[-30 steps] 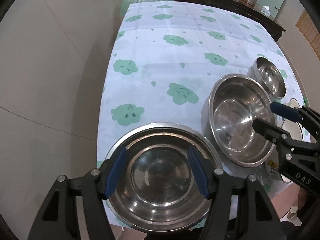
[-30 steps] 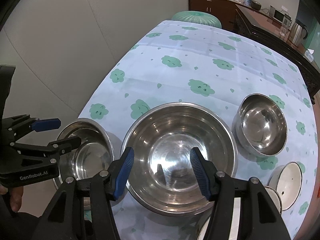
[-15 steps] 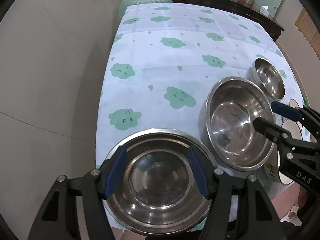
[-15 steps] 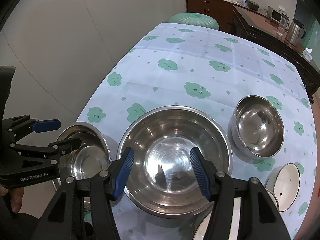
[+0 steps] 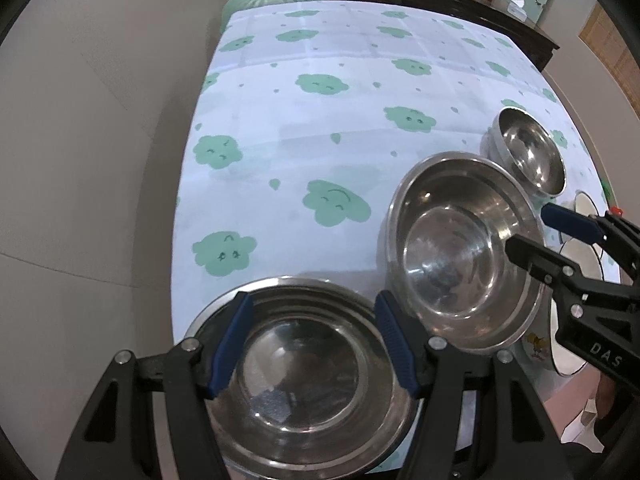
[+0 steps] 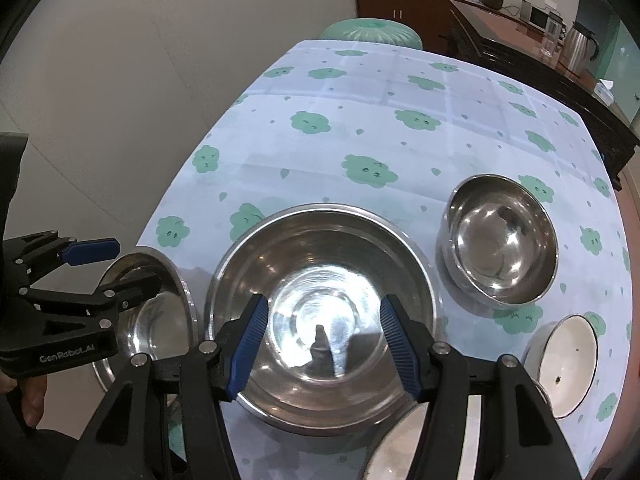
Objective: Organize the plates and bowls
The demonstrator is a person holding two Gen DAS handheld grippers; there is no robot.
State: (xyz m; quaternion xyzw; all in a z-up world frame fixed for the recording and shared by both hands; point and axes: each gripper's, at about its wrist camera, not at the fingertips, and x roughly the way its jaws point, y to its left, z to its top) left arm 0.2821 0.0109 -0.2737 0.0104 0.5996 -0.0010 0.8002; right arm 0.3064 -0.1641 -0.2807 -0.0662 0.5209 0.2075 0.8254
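The widest shiny stainless-steel bowl [image 6: 324,320] sits near the front edge of the table, directly under the right gripper [image 6: 320,340], whose blue-padded jaws stand partly apart above the bowl's hollow with nothing between them; it holds nothing. To its left a shallower steel basin with a flat rim [image 5: 300,376] lies at the table's near corner, and the left gripper [image 5: 312,344] hangs over it the same way, jaws half spread and empty, pads clear of the rim as far as one can tell. Each tool seems poised above its own vessel so the two can be gathered, likely nested by size. On the other side of the wide bowl stands a smaller, deeper steel bowl [image 6: 500,240], apart from it. That makes three steel vessels. Nearer the right edge are white ceramic dishes [image 6: 564,364]: at least two show, one partly cut off below, so their count is uncertain. All rest on a pale tablecloth printed with green clouds [image 6: 360,120].
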